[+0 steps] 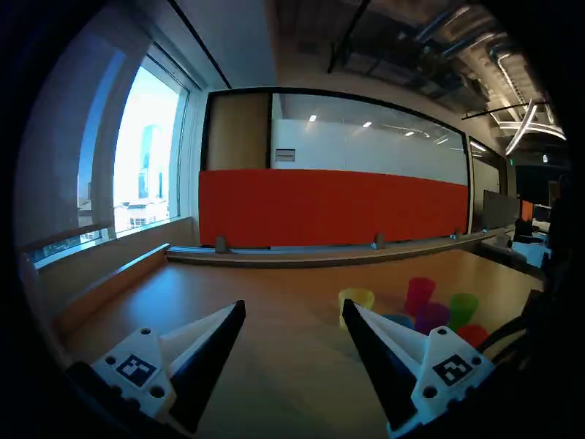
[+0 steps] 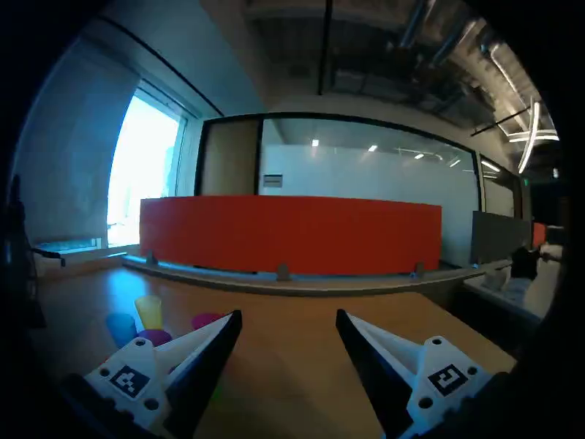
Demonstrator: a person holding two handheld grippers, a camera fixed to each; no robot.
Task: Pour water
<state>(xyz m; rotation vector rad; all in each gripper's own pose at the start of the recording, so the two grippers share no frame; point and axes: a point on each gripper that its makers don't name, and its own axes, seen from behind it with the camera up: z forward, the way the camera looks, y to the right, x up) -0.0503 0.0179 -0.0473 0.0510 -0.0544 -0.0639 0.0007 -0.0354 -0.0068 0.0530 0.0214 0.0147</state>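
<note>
Closest in the left gripper view, the left gripper [image 1: 292, 304]: fingers spread wide, clamped on nothing, poised above the bare wooden table [image 1: 278, 351]. Just beyond its right-hand finger, a cluster of plastic cups upright on the table: yellow cup [image 1: 356, 299] nearest the fingertip, blue cup [image 1: 399, 320] and purple cup [image 1: 431, 317] just behind the finger, pink cup [image 1: 420, 292] and green cup [image 1: 463, 308] a little farther back. Low at the edge, what looks like a red cup [image 1: 474, 334], partly hidden.

Closest in the right gripper view, the right gripper [image 2: 287, 314]: likewise parted, gripping nothing, over the same tabletop. Off to its left side, the cups again, well apart from the fingertips, with yellow and blue side by side and purple tucked behind the left-hand finger.

Farther back, along the table's far edge, an orange partition [image 1: 329, 208]. Beyond that, a glass wall [image 1: 365, 143] with ceiling lights behind. To the left, a bright window [image 1: 146, 172].
</note>
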